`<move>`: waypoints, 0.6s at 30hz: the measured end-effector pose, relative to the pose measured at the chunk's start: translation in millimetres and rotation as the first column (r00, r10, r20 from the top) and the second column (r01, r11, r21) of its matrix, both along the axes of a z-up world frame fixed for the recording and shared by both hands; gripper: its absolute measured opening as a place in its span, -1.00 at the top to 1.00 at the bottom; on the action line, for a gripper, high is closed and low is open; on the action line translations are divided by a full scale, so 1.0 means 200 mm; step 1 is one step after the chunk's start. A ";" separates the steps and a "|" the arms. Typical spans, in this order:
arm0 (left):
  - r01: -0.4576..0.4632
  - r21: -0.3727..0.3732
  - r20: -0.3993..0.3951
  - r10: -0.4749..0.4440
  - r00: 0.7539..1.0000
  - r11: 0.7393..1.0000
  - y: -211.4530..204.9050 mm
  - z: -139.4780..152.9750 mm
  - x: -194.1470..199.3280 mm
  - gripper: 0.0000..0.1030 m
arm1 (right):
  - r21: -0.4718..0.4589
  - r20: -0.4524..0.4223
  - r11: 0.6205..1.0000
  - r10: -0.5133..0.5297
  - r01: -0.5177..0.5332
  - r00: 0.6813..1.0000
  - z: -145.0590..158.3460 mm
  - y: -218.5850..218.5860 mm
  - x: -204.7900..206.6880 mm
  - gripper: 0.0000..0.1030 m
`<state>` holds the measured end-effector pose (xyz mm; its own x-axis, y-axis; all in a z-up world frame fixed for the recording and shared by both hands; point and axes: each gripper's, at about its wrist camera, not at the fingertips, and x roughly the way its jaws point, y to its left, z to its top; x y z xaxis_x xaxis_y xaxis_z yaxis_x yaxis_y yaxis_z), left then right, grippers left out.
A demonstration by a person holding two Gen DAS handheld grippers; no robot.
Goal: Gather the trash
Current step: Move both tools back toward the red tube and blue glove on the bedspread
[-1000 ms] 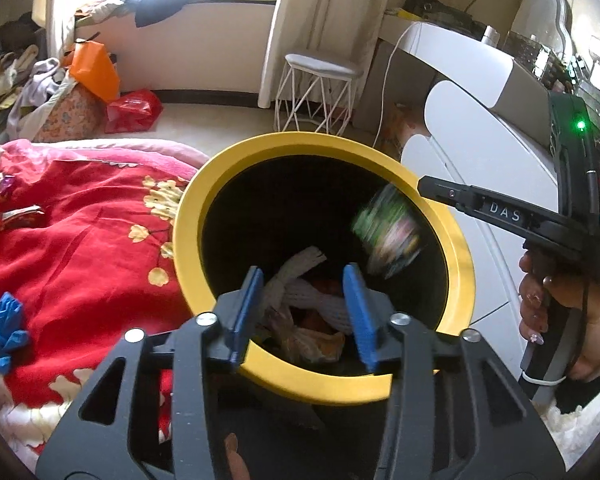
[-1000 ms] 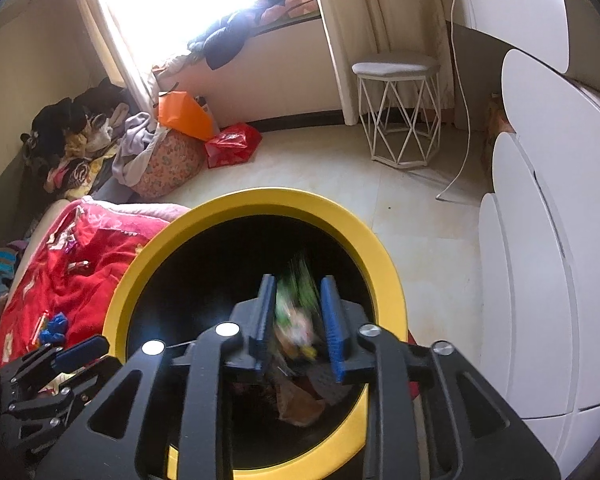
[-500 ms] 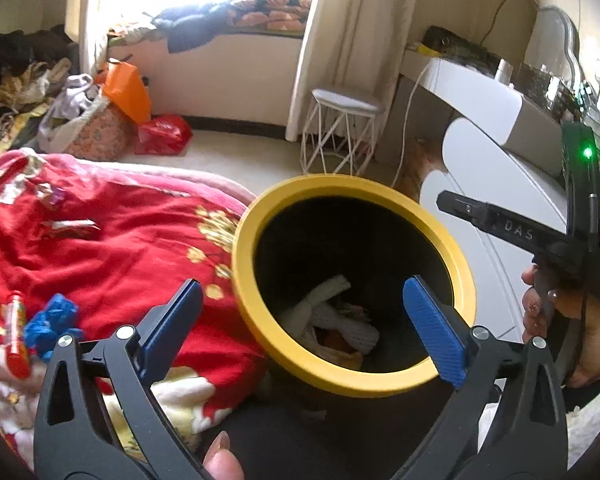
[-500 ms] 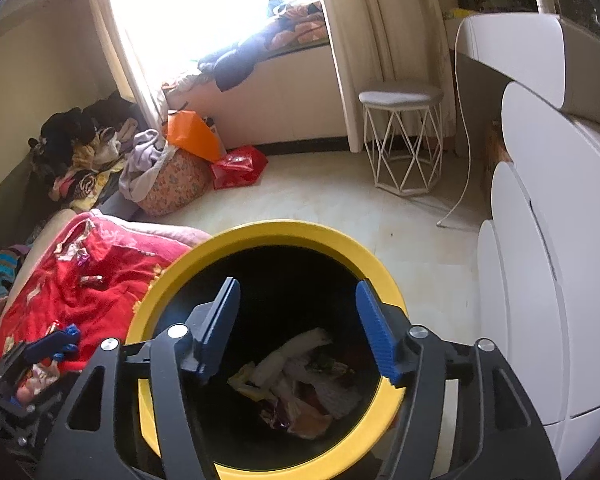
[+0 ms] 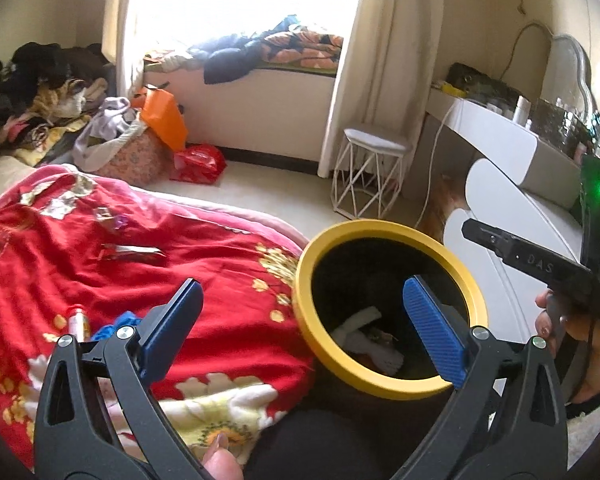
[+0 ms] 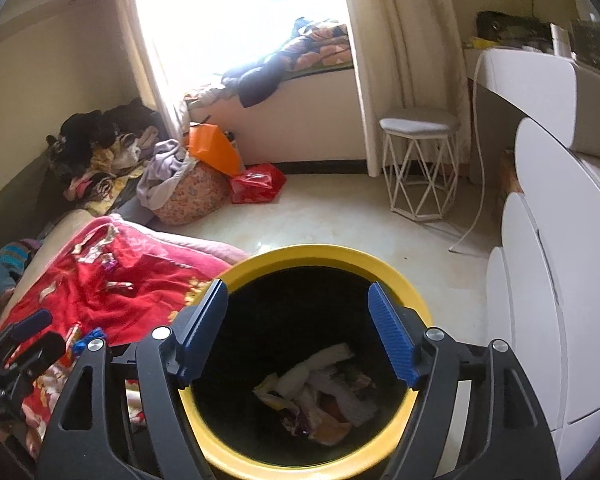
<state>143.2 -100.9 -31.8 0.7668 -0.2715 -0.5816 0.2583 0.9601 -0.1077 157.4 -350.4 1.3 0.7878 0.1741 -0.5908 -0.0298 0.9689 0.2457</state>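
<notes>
Left gripper (image 5: 304,326): jaws spread wide, nothing between them, held over the red blanket's (image 5: 140,264) edge beside the bin.
Right gripper (image 6: 298,338): jaws spread, empty, poised directly above the bin's mouth.
Bin (image 6: 400,280): one, yellow-rimmed, black inside.
Trash (image 6: 324,400): crumpled heap at the bin's bottom, below the right fingers.
Loose scraps: several on the blanket, including a silver wrapper (image 5: 130,251).

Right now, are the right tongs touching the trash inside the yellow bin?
Apart. The right wrist view shows the right tongs open above the yellow bin, with the trash lying far below at its bottom.
</notes>
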 end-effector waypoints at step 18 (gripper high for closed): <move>-0.139 -0.036 0.058 0.141 0.988 0.990 0.31 0.10 -0.07 -0.79 | -0.047 0.076 0.979 0.203 -0.200 0.976 0.13 0.44 -0.07 -0.40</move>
<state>129.5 -38.0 -12.2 0.8318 -0.1769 -0.5261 0.1289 0.9835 -0.1269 143.6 -261.9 28.1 0.7838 0.3123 -0.5368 -0.2435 0.9497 0.1970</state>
